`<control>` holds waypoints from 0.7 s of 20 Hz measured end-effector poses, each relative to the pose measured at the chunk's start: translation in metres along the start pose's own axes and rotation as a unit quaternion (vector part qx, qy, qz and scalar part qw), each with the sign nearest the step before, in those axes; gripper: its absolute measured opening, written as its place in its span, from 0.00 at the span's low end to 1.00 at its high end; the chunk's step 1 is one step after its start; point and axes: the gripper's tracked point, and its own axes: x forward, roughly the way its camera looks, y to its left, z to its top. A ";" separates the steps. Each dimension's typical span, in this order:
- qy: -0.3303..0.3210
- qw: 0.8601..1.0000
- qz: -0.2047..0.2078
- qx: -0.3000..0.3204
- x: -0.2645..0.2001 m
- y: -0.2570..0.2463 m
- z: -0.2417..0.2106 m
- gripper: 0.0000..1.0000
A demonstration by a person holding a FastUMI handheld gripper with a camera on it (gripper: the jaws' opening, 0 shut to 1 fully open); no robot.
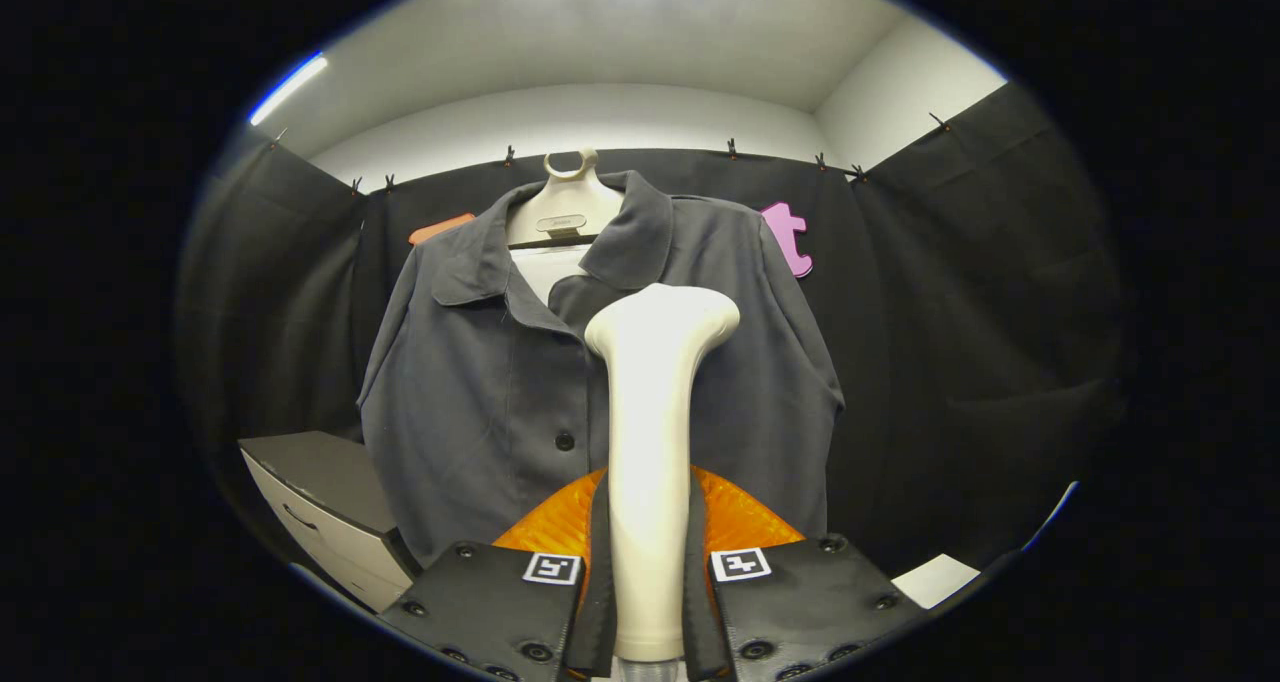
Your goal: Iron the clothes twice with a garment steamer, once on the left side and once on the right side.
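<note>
The gripper (648,602) is clenched on the handle of the cream garment steamer (652,442), both fingers pressing its sides, and the steamer's flared head stands upright in front of the dark grey shirt (480,392), just right of the button placket and below the collar. The shirt hangs open-collared on a pale hanger (570,207), with a small drawer cabinet (325,507) low to the shirt's left. To do this pass well, I judge the head should face the cloth squarely and travel slowly down one side panel of the shirt, keeping off the buttons.
</note>
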 end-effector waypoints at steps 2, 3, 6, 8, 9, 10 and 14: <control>0.002 1.000 -0.001 0.002 0.000 -0.001 -0.003 0.34; 0.006 1.000 -0.003 0.002 -0.002 -0.001 -0.007 0.34; 0.015 1.000 -0.006 0.003 -0.007 -0.001 -0.019 0.34; 0.020 1.000 -0.008 0.005 -0.010 -0.001 -0.027 0.34; 0.024 1.000 -0.009 0.006 -0.011 -0.001 -0.031 0.34; 0.028 1.000 -0.009 0.005 -0.013 0.000 -0.035 0.33; 0.042 0.999 -0.013 0.005 -0.021 0.000 -0.051 0.34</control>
